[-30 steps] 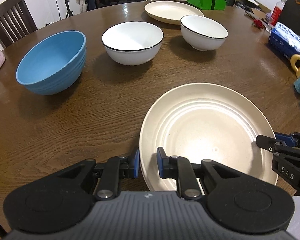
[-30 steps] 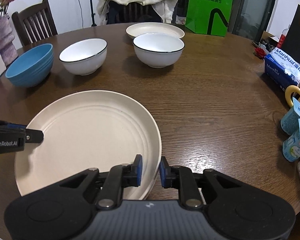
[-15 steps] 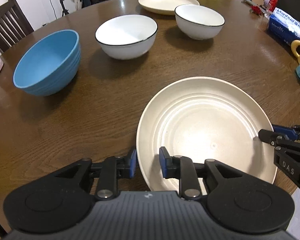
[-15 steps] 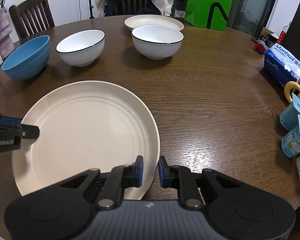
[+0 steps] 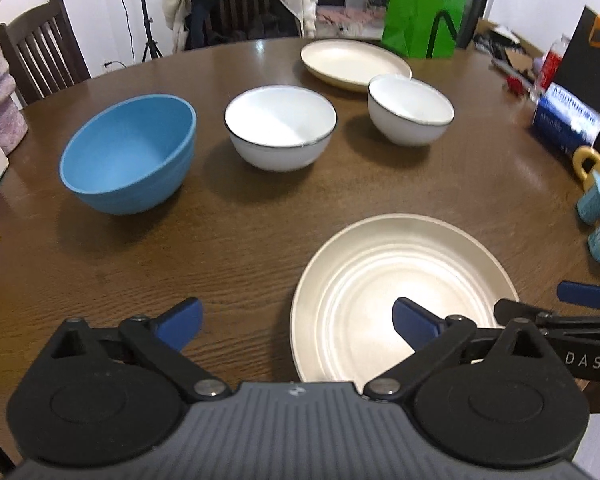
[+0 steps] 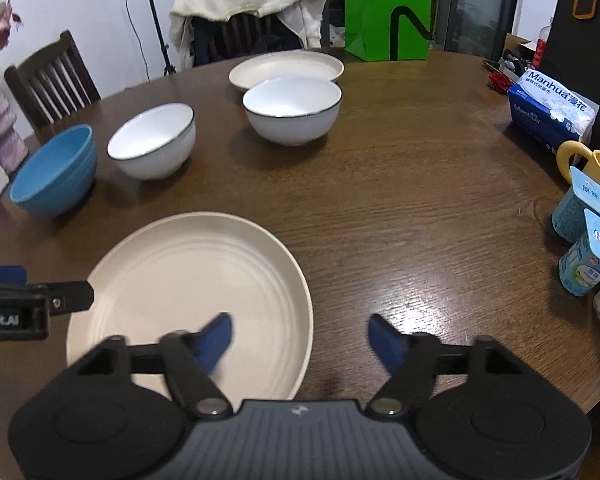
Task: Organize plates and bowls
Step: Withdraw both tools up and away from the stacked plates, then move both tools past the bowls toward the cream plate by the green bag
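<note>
One "Manhua" tissue pack (image 6: 550, 108) near table (image 6: 380, 208) edge

A: What is not clear here?

B: In the right wrist view the near edge of the cream plate (image 6: 188, 280) is hidden behind the right tool (image 6: 300, 338), and its left blue pad is blurred.

A: And at the sides?

B: The yellow mug (image 5: 596, 166) is cut off by the edge of the left wrist view. The far plate (image 6: 286, 68) is partly hidden behind a white bowl (image 6: 292, 110).

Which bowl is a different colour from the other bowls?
The blue bowl, at the left end of the row. The other two bowls are white with dark rims.
</note>
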A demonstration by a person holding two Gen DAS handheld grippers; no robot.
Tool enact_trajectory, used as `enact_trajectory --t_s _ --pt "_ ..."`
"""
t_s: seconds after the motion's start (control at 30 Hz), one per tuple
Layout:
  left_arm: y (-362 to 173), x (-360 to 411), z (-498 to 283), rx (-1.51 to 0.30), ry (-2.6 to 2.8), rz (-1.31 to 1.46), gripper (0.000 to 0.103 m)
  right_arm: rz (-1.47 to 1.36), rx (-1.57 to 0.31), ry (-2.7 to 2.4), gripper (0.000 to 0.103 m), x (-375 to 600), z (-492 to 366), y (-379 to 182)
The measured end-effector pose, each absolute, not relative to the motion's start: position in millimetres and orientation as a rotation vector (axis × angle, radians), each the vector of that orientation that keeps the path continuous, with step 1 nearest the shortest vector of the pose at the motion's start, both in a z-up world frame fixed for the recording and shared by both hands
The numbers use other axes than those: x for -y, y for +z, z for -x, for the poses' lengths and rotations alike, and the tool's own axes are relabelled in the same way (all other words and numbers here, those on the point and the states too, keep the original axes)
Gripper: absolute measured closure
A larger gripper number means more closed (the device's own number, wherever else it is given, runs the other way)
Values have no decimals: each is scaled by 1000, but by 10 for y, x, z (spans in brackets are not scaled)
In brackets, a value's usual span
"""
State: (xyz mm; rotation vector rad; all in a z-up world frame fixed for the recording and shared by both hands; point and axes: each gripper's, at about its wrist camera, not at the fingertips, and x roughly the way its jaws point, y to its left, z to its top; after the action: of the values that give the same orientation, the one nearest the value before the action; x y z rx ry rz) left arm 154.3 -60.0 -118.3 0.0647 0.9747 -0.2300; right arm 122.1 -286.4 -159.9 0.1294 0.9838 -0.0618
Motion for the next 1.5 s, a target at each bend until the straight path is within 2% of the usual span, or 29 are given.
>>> enact_trajectory --t_s 0.17,0.27,1.5 --pt "-1066 541 -1518 -944 -223 -46 0 -161 -969 -62 10 2852 -1204 -1507" --pt "-999 488 -1492 -929 -220 -37 0 -173 -954 -62 0 2838 -1197 -1435" --pt "-236 -76 -1370 -734 -275 -10 0 -195 -866 -60 0 2507 -1077 -850"
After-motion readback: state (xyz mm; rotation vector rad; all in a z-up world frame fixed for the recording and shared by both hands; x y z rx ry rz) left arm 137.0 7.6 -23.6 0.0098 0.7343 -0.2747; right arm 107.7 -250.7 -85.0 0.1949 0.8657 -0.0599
